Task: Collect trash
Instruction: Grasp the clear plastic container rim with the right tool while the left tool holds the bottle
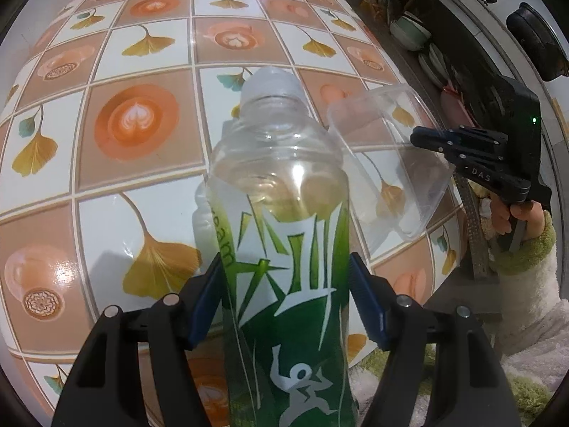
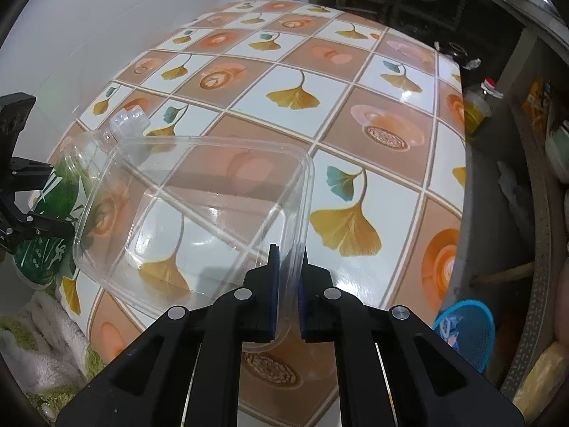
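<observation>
A clear plastic bottle (image 1: 281,185) with a green label and a pale cap stands between the blue pads of my left gripper (image 1: 284,302), which is shut on its label, over the table. In the right wrist view the same bottle (image 2: 64,192) leans at the left edge in the left gripper (image 2: 60,199). My right gripper (image 2: 288,267) is shut on the wall of an empty clear plastic container (image 2: 199,206), tilted above the table. From the left wrist view, the container (image 1: 402,163) hangs right of the bottle, held by the right gripper (image 1: 423,142).
The table (image 1: 142,53) has a glossy cloth of ginkgo leaves and coffee cups. A blue basket (image 2: 469,334) sits on the floor by its right edge. A yellow oil bottle (image 2: 476,106) and shelves with bowls (image 1: 409,32) stand beyond. A fluffy sleeve (image 1: 526,249) holds the right gripper.
</observation>
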The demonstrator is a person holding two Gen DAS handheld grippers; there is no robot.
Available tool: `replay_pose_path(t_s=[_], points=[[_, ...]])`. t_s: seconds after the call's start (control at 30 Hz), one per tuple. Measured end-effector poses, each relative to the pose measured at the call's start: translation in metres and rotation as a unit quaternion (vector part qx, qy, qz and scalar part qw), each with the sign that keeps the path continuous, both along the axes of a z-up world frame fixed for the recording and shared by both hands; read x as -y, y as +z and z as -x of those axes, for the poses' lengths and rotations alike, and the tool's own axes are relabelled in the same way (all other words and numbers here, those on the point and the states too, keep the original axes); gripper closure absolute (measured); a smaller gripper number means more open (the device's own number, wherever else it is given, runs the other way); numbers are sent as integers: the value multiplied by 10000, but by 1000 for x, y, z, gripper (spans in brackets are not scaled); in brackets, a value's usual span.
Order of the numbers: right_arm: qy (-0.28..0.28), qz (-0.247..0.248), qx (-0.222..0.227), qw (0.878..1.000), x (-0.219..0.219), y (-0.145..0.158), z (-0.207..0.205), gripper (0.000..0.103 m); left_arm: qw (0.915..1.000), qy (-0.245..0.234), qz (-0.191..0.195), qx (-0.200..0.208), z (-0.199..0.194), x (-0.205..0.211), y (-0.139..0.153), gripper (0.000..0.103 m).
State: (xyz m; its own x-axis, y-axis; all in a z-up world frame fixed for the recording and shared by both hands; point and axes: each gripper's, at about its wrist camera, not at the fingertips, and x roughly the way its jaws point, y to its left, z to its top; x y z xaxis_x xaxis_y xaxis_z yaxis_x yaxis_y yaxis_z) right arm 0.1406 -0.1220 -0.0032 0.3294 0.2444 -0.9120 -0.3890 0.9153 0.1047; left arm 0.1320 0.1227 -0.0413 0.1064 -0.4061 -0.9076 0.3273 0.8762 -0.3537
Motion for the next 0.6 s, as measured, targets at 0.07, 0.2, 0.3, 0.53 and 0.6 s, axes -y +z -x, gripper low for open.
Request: replay_pose_path(t_s=[0.07, 0.2, 0.3, 0.53, 0.6], points=[[-59, -10, -24, 10000, 2, 0, 3, 95, 10000, 32, 33, 29, 1, -1, 0, 41], [-232, -162, -107, 9995, 6, 1, 7, 86, 9999, 103, 91, 82, 2, -1, -1, 41], [-430, -361, -184, 9983, 11, 1, 5, 71, 9997, 152, 98, 170, 5, -2, 0, 41], [-792, -728, -453, 9932, 15, -8, 0, 75, 9989, 285, 100, 371, 9, -4, 3, 41], [-830, -794, -480, 9922, 14, -9, 1, 83, 9986, 334, 134, 377, 10, -6, 3, 41]])
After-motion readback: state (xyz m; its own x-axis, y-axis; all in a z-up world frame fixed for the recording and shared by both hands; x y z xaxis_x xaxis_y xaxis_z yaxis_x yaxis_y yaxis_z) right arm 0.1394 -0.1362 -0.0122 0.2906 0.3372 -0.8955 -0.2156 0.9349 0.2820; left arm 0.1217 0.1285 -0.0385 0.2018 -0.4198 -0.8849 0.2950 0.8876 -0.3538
